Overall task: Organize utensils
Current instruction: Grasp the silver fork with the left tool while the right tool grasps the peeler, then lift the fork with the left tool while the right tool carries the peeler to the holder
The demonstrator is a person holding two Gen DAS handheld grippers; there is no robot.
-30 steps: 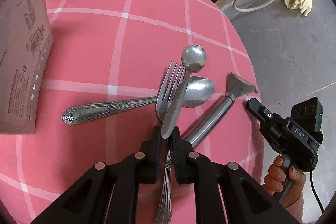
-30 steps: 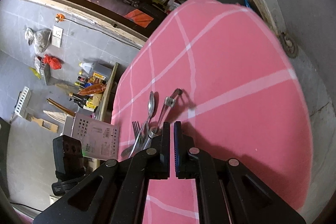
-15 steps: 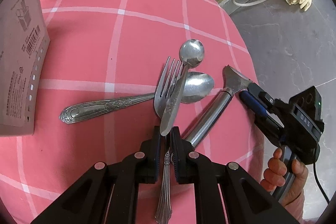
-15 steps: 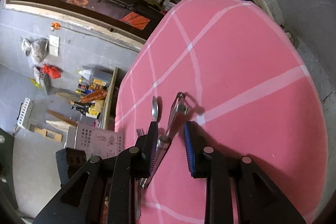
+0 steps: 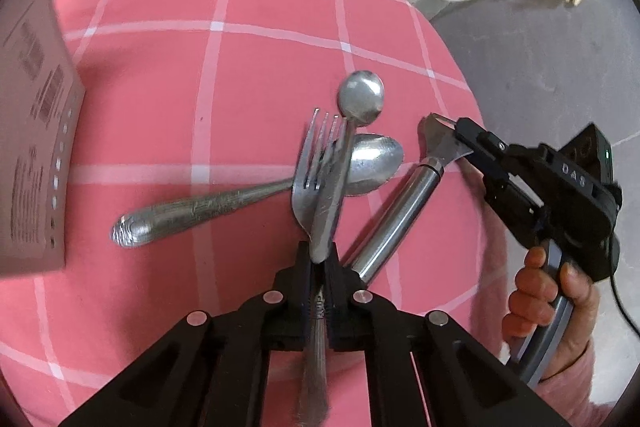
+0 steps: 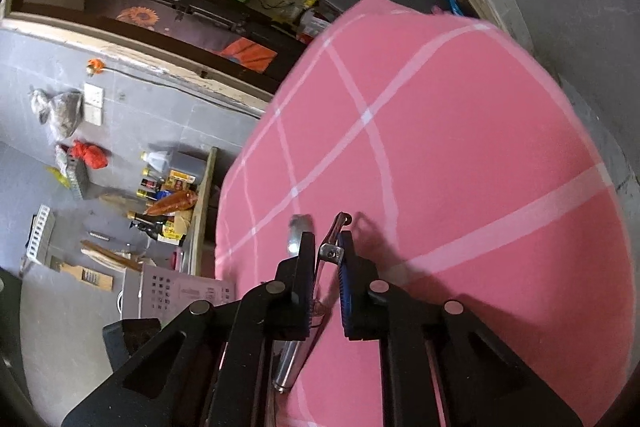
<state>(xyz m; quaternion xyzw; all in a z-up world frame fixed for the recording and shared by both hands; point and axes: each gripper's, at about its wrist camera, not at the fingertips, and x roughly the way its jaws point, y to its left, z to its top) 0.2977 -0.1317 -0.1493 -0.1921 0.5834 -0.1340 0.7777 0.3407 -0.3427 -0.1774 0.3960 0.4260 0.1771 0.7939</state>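
small round-bowled steel spoon (image 5: 361,103): slanted over the steel fork (image 5: 310,163) | large oval steel spoon with embossed handle (image 5: 372,163): flat on pink checked worktop, beneath both | steel tube-handled peeler (image 5: 400,211): diagonal, just right of them

Tablecloth (image 5: 260,75) is matt pink woven cloth with white lines. The fork (image 5: 310,171) and spoons (image 5: 362,103) are scuffed, dull-shiny metal, the peeler (image 5: 400,215) handle smoother brushed steel. Both grippers look like matt black plastic. The box (image 5: 32,147) is plain matt cardboard.
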